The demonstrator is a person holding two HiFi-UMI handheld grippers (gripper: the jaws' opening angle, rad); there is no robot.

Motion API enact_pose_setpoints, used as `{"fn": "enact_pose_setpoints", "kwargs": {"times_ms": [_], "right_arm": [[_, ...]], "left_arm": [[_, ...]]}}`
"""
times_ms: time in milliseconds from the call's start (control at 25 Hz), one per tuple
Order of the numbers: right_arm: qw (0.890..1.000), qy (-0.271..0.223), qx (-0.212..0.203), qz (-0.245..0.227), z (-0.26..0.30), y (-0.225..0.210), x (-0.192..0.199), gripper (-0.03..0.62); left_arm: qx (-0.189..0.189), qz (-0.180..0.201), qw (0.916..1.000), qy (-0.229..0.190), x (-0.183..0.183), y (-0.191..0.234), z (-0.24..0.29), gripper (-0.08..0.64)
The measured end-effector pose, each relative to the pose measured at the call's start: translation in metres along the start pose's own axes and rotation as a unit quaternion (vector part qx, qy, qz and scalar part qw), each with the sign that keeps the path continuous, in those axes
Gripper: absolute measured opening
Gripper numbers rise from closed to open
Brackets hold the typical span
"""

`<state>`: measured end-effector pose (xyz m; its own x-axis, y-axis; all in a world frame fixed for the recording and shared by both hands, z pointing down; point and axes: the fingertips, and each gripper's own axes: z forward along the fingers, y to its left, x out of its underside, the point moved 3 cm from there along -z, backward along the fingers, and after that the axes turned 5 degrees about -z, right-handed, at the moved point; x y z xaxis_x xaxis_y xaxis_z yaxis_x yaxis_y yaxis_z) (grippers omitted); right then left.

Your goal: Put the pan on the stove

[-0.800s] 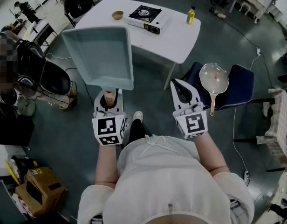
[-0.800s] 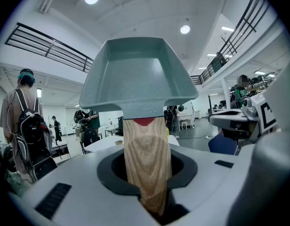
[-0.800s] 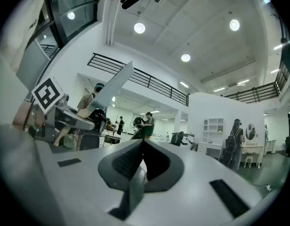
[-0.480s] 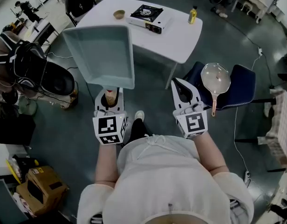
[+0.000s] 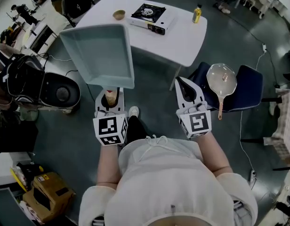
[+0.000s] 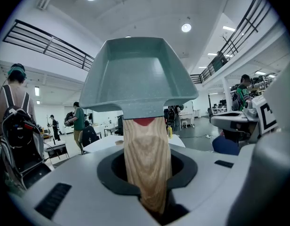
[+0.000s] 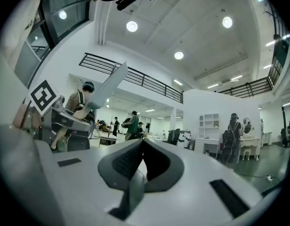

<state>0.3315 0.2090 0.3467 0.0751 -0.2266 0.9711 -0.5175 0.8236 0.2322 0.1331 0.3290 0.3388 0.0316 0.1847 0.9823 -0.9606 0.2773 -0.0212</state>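
Note:
A square grey-blue pan (image 5: 100, 55) with a wooden handle (image 5: 110, 98) is held up in the air, and my left gripper (image 5: 110, 94) is shut on that handle. In the left gripper view the handle (image 6: 146, 159) runs up from between the jaws to the pan (image 6: 135, 74), which hides much of what lies ahead. The portable gas stove (image 5: 149, 18) sits on the white table (image 5: 182, 39) well beyond the pan. My right gripper (image 5: 183, 84) hangs beside it with nothing in it, and its pads (image 7: 128, 161) meet at the tips.
On the table a small bowl (image 5: 119, 15) stands left of the stove and a yellow bottle (image 5: 197, 14) stands at the right edge. A glass lid (image 5: 221, 79) lies on a blue chair (image 5: 251, 86) to the right. Bags and boxes crowd the floor at left.
Both grippers and the pan keep their pose. The surroundings have shifted a little in the head view, and the table and chair sit slightly further right.

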Motion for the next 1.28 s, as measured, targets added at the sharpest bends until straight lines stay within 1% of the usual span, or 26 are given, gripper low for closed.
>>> {"fn": "enact_pose_setpoints", "kwargs": {"times_ms": [120,240,360,520,600,840,1000,1120,1280], "right_arm": [[1.0,0.004,0.005,-0.002,0.033,-0.001,0.003,0.005],[1.0,0.013,0.018,0.001,0.078,-0.003,0.008,0.005],[0.999,0.024,0.034,0.005,0.134,-0.003,0.011,0.005],[0.998,0.039,0.058,0.006,0.207,0.001,0.009,0.005],[0.996,0.048,0.07,0.005,0.242,0.003,0.011,0.005],[0.991,0.069,0.116,0.002,0.328,0.005,0.027,0.005],[0.987,0.09,0.133,0.01,0.368,0.002,0.036,0.005],[0.985,0.101,0.138,0.008,0.392,-0.008,0.041,0.005],[0.984,0.109,0.139,0.008,0.419,-0.027,0.054,0.005]], "left_arm": [[0.009,0.003,1.0,0.003,-0.001,0.019,0.028,0.109],[0.022,0.011,0.9997,0.005,-0.006,0.047,0.065,0.109],[0.038,0.018,0.9991,0.009,-0.012,0.085,0.108,0.109],[0.068,0.013,0.9973,0.024,-0.022,0.139,0.167,0.109],[0.077,0.015,0.9964,0.031,-0.024,0.167,0.197,0.109],[0.118,0.019,0.9921,0.038,-0.026,0.232,0.28,0.107],[0.145,0.016,0.9877,0.058,-0.025,0.252,0.327,0.107],[0.161,0.009,0.9843,0.072,-0.023,0.256,0.358,0.109],[0.173,0.01,0.9809,0.088,-0.018,0.253,0.397,0.109]]}}
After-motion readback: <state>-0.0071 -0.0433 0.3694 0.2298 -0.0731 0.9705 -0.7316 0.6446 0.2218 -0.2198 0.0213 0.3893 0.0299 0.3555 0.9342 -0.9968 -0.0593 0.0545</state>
